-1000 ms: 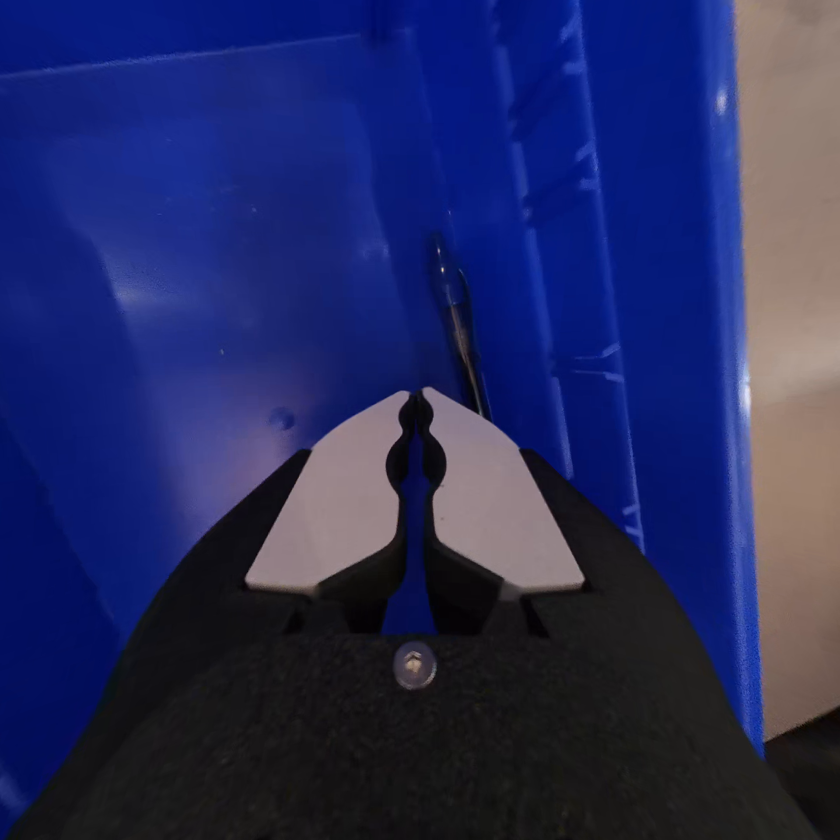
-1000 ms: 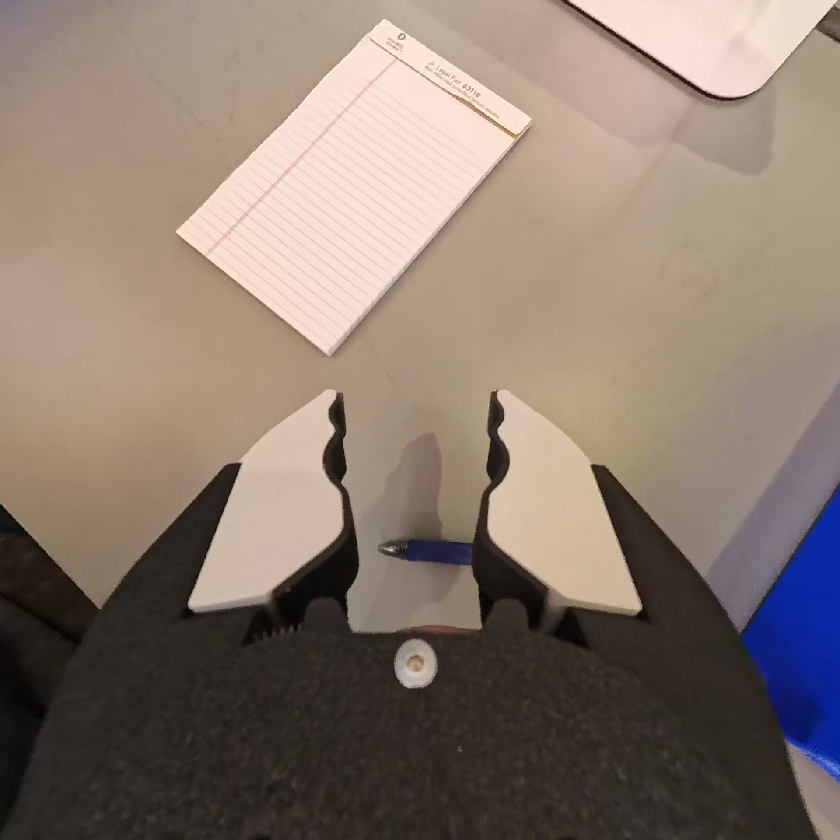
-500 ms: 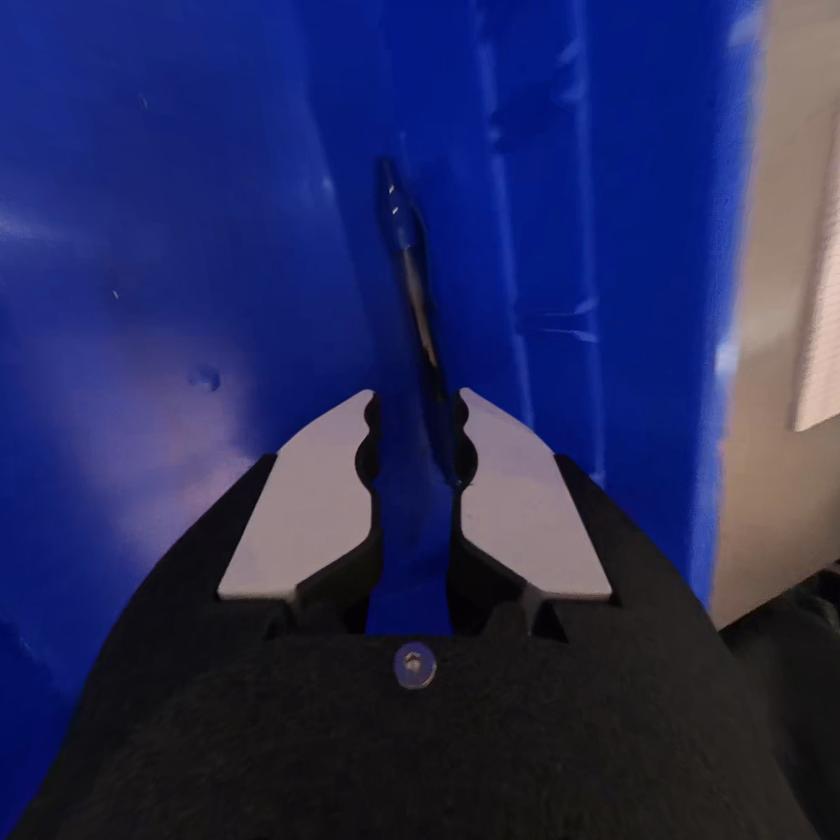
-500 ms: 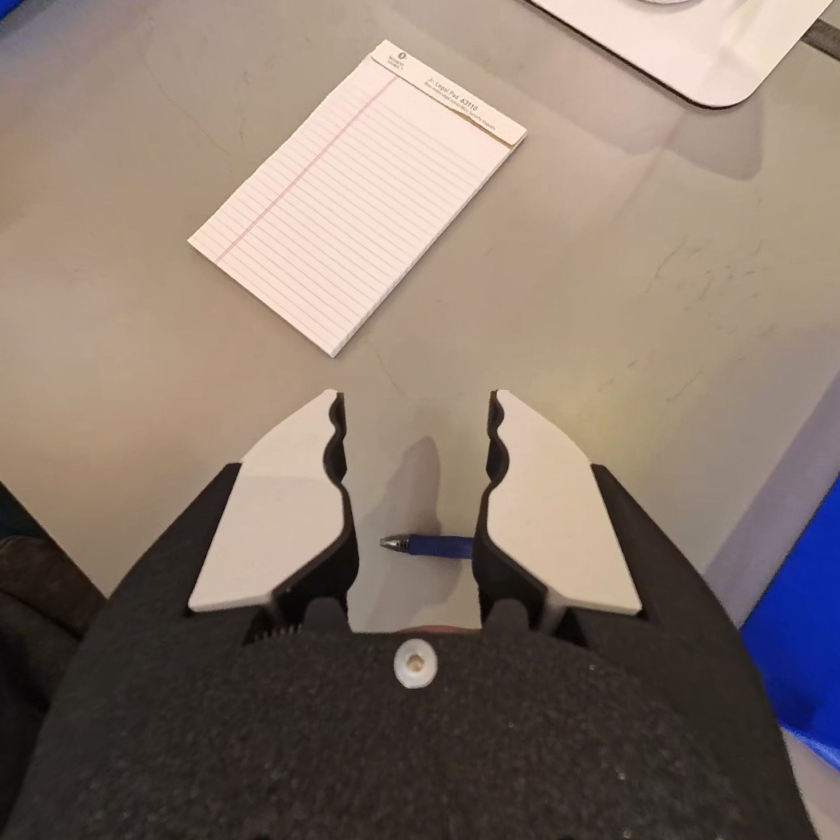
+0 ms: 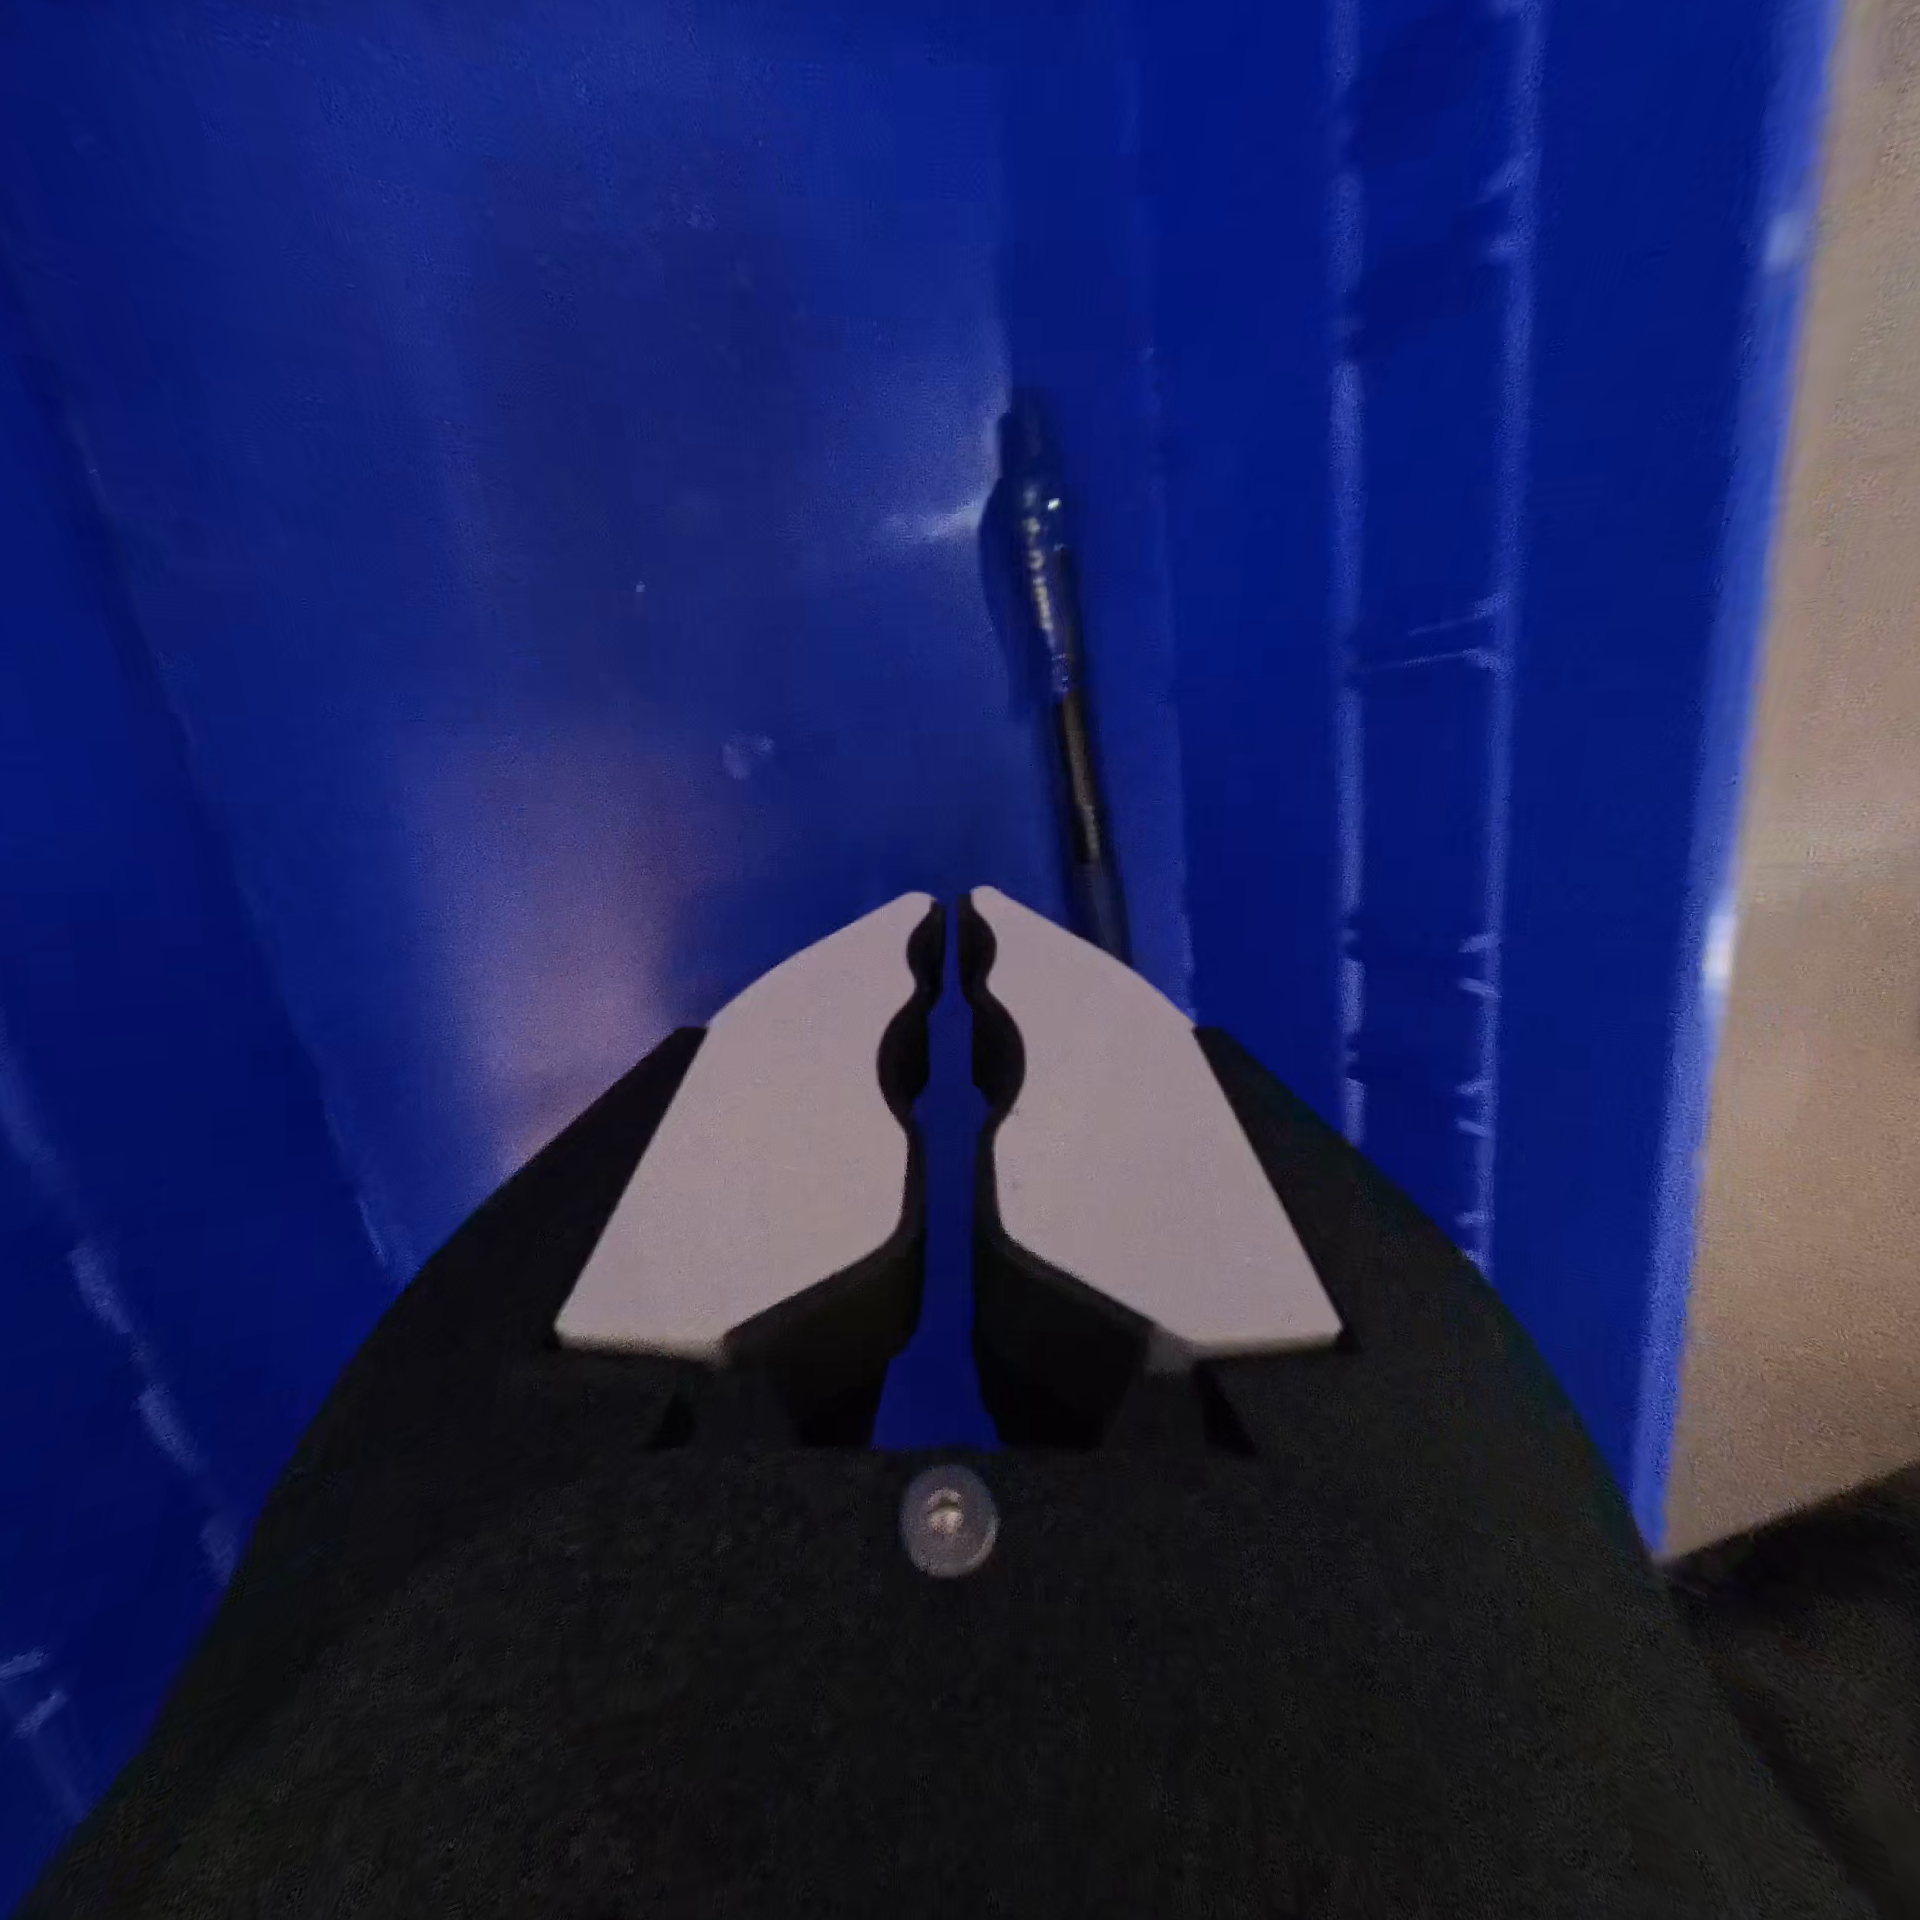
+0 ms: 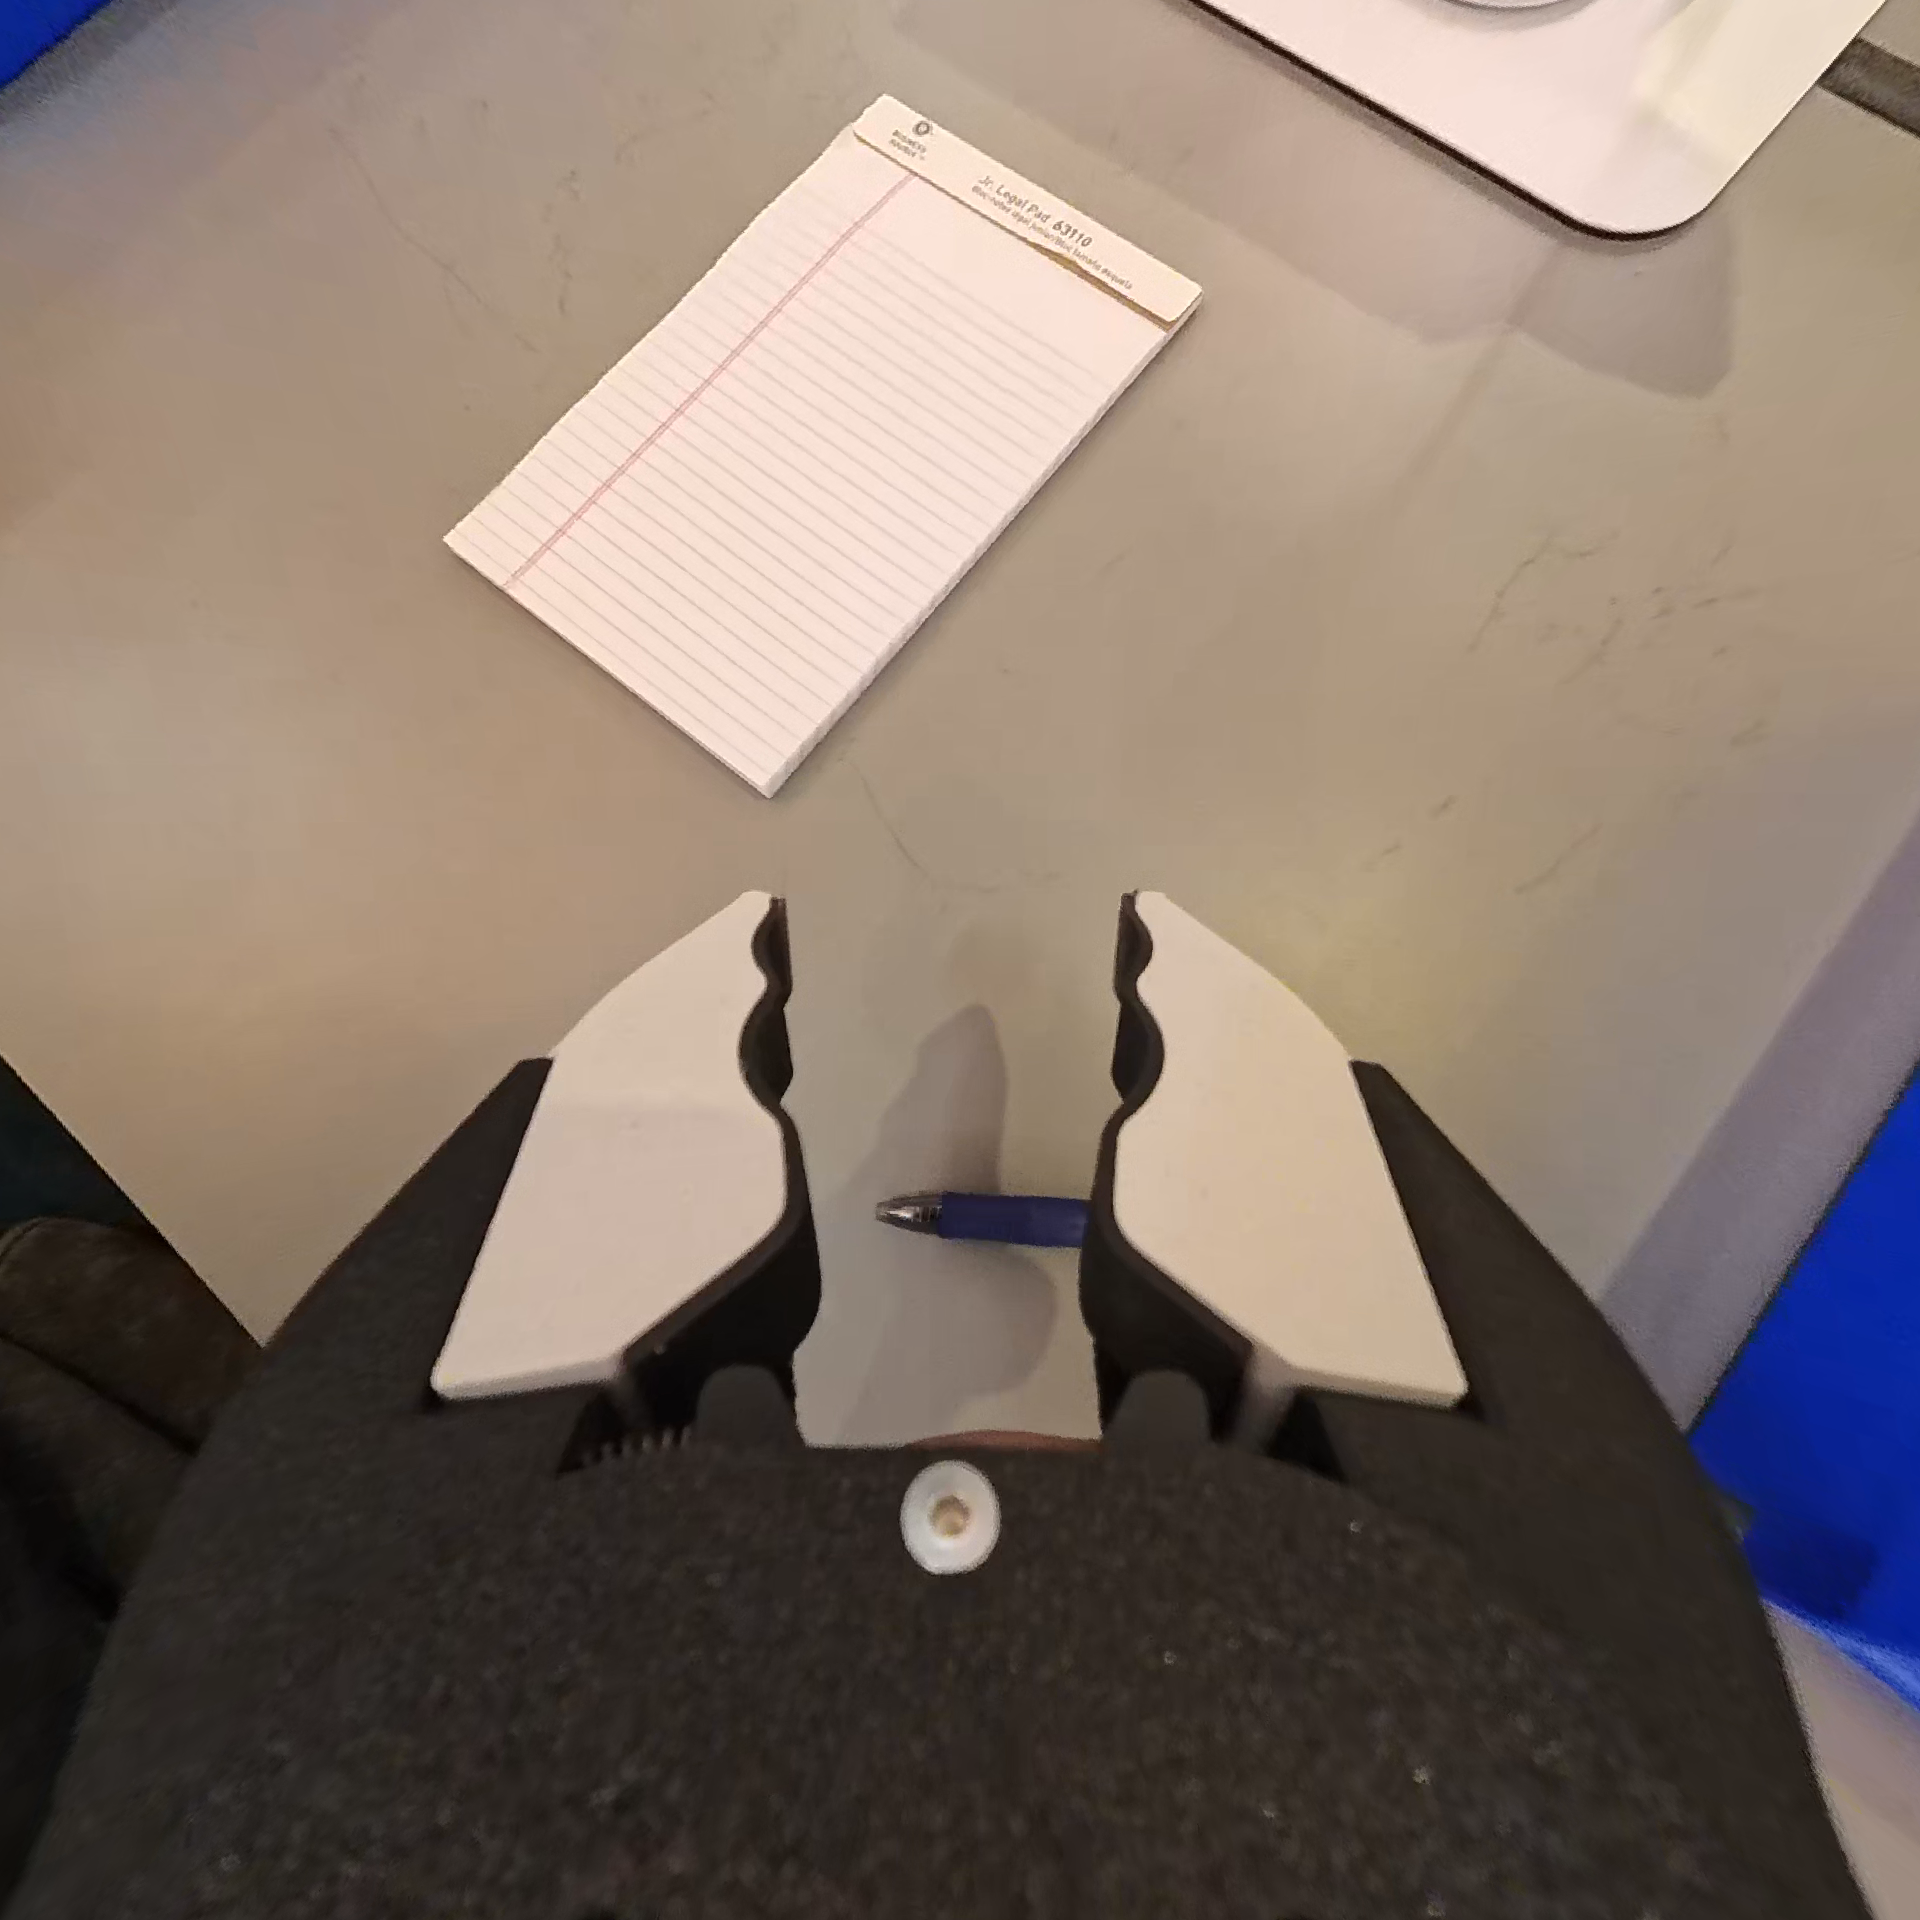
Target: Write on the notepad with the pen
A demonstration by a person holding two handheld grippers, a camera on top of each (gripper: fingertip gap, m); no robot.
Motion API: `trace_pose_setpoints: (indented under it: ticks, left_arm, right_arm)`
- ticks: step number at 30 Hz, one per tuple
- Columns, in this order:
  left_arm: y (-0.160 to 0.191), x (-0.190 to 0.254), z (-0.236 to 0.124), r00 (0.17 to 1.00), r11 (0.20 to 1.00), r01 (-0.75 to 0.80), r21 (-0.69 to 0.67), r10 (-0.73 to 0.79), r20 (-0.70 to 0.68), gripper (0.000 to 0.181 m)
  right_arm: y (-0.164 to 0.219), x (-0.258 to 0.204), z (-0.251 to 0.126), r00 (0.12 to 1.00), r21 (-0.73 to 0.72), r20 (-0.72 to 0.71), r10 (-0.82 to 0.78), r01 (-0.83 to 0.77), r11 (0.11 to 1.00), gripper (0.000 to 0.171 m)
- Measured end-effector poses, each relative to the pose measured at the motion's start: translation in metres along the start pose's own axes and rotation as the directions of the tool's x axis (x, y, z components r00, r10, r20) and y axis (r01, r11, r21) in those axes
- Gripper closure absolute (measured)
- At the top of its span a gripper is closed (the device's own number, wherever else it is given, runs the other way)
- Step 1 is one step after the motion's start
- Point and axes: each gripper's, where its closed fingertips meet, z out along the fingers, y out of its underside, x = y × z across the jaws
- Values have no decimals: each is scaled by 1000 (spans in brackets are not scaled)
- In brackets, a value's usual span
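Blue-bin left gripper (image 5: 954, 902) — closed again

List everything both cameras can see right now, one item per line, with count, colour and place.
notepad: one, white lined paper with a tan top strip, lying flat on the table ahead of the right claw, page blank.
pen on table: one, blue grip with a silver tip, lying on the table under the right claw, partly hidden by its right finger.
pen in bin: one, clear and blue with a dark tip end, lying along the bin's inner wall ahead of the left claw.
bin: one, blue plastic, filling the left wrist view.
table: one, grey, scuffed.
white board: one, rounded corner, far right of the table.
left claw: one, black with pale fingers, shut, holding nothing.
right claw: one, same colours, open, holding nothing.
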Motion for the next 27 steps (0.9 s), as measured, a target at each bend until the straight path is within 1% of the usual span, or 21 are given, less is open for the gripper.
trace_pose_setpoints:
  ticks: [1, 2, 4, 8, 9, 11, 13, 14, 17, 20, 21, 23, 25, 27]
  left_arm:
    - [-4, 9, -6, 999, 1000, 10, 23, -9, -54, 166]
    - [-5, 16, -9, 997, 1000, 16, 27, -14, -82, 153]
    - [-4, 22, -6, 998, 1000, 1, -9, -2, -71, 139]
    - [5, 31, 20, 998, 994, -12, -113, 6, -61, 134]
    - [6, 31, 27, 999, 992, -21, -127, 16, -41, 138]
    - [1, 38, 33, 997, 995, -40, -95, 34, -71, 152]
    - [1, 45, 34, 993, 995, -31, -96, 20, -118, 166]
    - [1, 48, 35, 990, 995, -33, -91, 20, -141, 171]
    - [2, 48, 33, 990, 995, -46, -88, 34, -133, 171]
    - [2, 33, 29, 997, 997, -23, -68, 18, -69, 172]
    - [4, 31, 26, 996, 997, -14, -72, 8, -84, 172]
    - [4, 29, 16, 993, 999, 3, -50, -9, -117, 173]
    - [4, 21, 1, 996, 999, 3, -33, -6, -93, 173]
    - [-2, 18, -19, 996, 1000, 6, 11, -5, -86, 174]
  right_arm:
    - [0, -1, 0, 1000, 0, 3, 0, 0, 1000, 111]
    - [0, -1, 0, 1000, 0, 4, -3, 3, 1000, 111]
    - [0, -2, 1, 1000, 0, 8, -5, 5, 1000, 111]
    - [0, -4, 2, 1000, 3, 15, -10, 10, 1000, 111]
    - [0, -4, 1, 1000, 2, 15, -11, 11, 1000, 111]
    - [2, -5, 1, 1000, 0, 16, -11, 11, 1000, 111]
    - [5, -4, 1, 1000, -4, 16, -10, 10, 1000, 111]
    - [6, -4, 0, 1000, -6, 15, -9, 9, 1000, 111]
    - [7, -4, -1, 1000, -5, 13, -6, 6, 1000, 111]
    - [8, -2, -3, 1000, -2, 9, -2, 2, 1000, 111]
    - [8, -2, -4, 1000, -2, 9, 0, 0, 1000, 111]
    - [9, 0, -5, 1000, -6, 5, -1, 1, 1000, 111]
    - [10, 1, -5, 1000, -10, 3, -1, 1, 1000, 111]
    - [8, 1, -6, 1000, -6, 2, -1, 1, 1000, 112]
